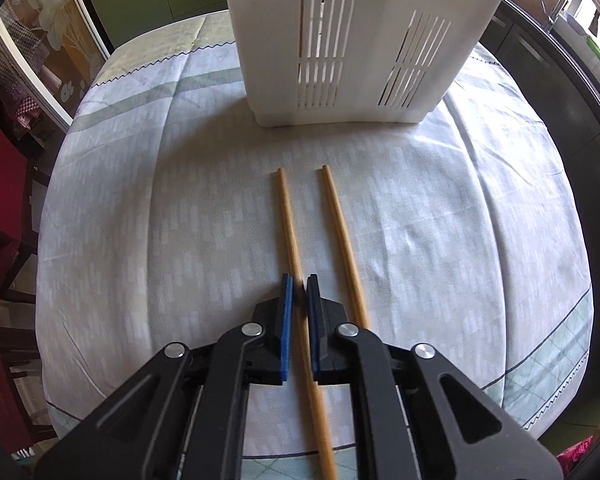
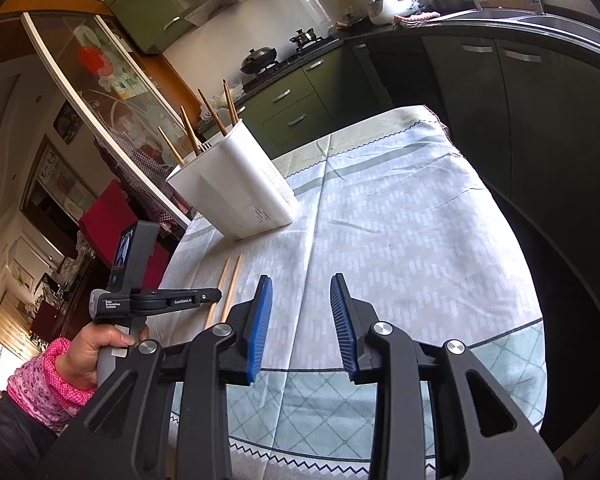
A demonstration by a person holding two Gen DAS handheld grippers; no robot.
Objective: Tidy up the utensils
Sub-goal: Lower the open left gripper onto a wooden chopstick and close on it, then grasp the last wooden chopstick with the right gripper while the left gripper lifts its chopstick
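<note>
Jaws of the left gripper [image 1: 300, 286] are closing around one chopstick [image 1: 290, 224] lying on the tabletop [image 1: 140, 208] before the white holder [image 1: 352, 40]; lifting comes next. Right gripper [image 2: 302, 292] is hovering released, jaws gaping, holder [image 2: 240, 192] ahead-left.

Tablecloth [image 2: 400, 240]: pale patterned cloth with a zigzag border, covering the table.
Cabinets [image 2: 296, 100]: green, with metal handles.
Wok [image 2: 259, 58]: dark, lidded, on the stove.
Rice cooker [image 2: 392, 4]: white, on the counter.
Chair [image 1: 0, 200]: red, beside the table.
</note>
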